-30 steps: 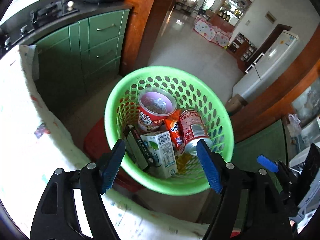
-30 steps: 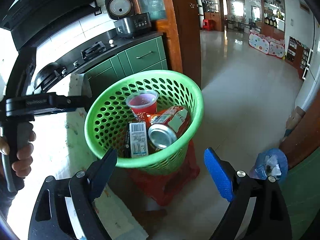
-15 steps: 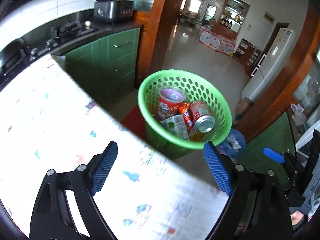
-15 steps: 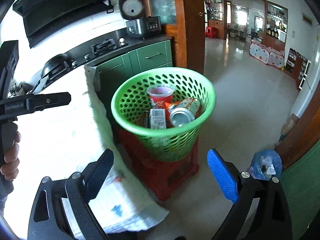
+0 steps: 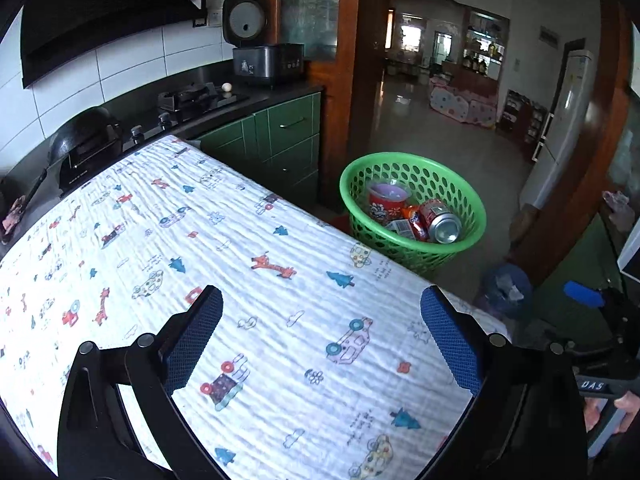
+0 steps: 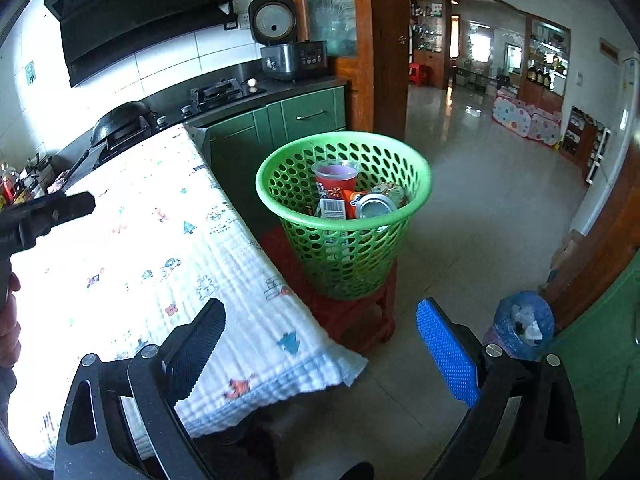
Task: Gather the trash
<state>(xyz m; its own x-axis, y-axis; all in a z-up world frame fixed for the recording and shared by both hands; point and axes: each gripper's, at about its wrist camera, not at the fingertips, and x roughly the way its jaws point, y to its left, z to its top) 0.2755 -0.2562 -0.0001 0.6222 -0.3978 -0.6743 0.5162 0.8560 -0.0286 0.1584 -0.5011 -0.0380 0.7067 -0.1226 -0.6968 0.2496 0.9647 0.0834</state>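
Both tools, left (image 5: 320,336) and right (image 6: 320,354), gape apart, empty. The can (image 6: 378,204), cup (image 6: 336,178) and carton (image 6: 333,209) lie in the green basket (image 6: 416,168); scan the cloth-covered worktop (image 5: 260,280) slowly for leftovers.

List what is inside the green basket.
The green basket holds a red cup, an upended can, an orange wrapper and a barcoded carton. Anything beneath them is covered.

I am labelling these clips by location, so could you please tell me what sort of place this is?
Most likely a home kitchen: a gas hob and a rice cooker sit on a dark counter over green cabinets, with a living area visible beyond the doorway.
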